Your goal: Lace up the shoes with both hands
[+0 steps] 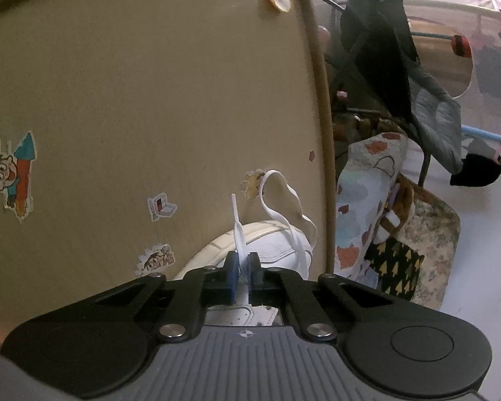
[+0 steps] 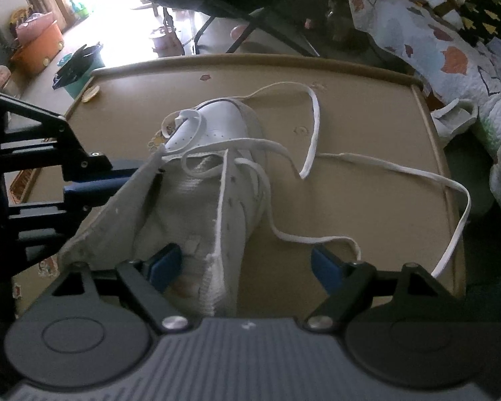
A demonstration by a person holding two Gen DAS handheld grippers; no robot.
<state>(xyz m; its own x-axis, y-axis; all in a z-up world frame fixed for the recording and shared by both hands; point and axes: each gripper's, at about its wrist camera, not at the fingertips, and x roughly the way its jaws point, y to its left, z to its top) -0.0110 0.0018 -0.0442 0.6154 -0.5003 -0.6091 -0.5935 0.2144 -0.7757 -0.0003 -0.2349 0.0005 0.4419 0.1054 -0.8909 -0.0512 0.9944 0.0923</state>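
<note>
A white sneaker [image 2: 223, 123] lies on the tan table [image 2: 367, 207], toe pointing away, with its grey tongue pulled open. Its white lace [image 2: 312, 123] runs loose in loops over the table to the right. In the left wrist view my left gripper [image 1: 241, 267] is shut on a strand of the lace [image 1: 238, 234] just above the sneaker [image 1: 277, 247]; the lace tip sticks up past the blue pads. The right wrist view shows the left gripper [image 2: 113, 180] at the sneaker's left side. My right gripper [image 2: 243, 264] is open, straddling the sneaker's side wall near the collar.
The table has a raised rim [image 1: 324, 133] and cartoon stickers [image 1: 13, 173]. A patterned quilt [image 2: 451, 60] is heaped beyond its right edge. A dark folding chair [image 1: 384, 50] stands behind. On the floor are an orange bin [image 2: 36, 50] and a teal bucket [image 2: 83, 67].
</note>
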